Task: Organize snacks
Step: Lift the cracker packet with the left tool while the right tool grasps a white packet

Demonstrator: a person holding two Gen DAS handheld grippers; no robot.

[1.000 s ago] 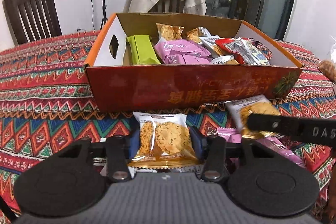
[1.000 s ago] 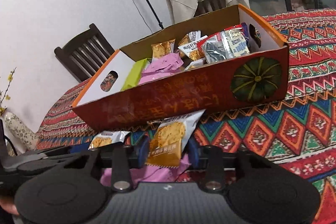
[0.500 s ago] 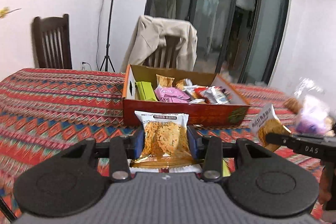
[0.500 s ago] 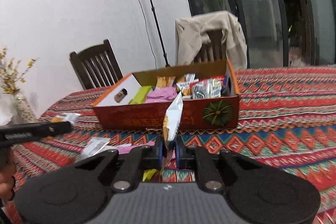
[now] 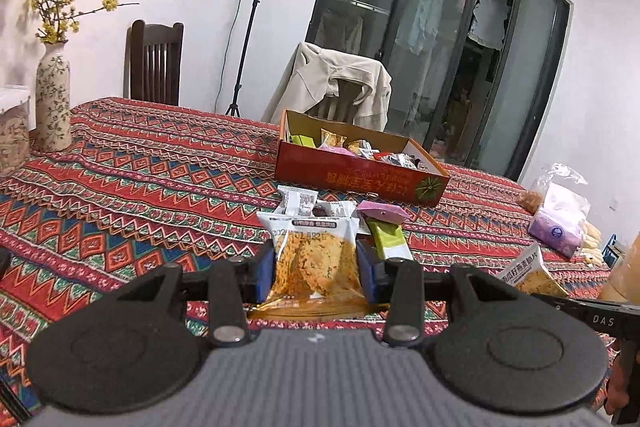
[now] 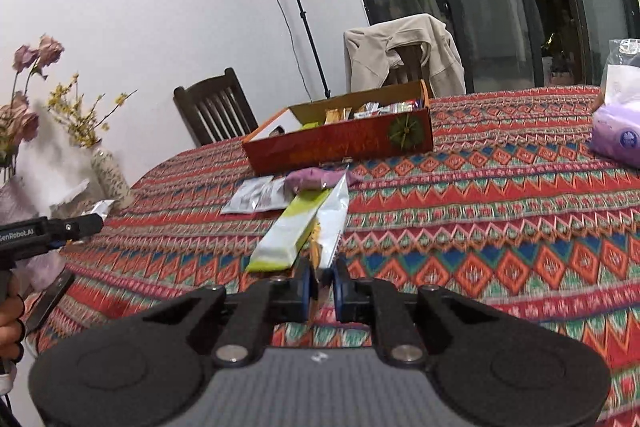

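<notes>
The left gripper [image 5: 315, 269] clamps a cracker packet [image 5: 313, 259]; the right gripper [image 6: 321, 287] pinches another packet [image 6: 331, 217] edge-on, snack box [image 6: 340, 143] at 12 o'clock.

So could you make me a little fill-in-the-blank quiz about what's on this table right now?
1. Each gripper is shut on a snack ____.
2. The red box has a green ____ printed on its front.
3. A beige ____ hangs over the chair behind the box.
4. The flowers stand in a ____ at the table's left edge.

Missing words: packet; pumpkin; jacket; vase
</notes>
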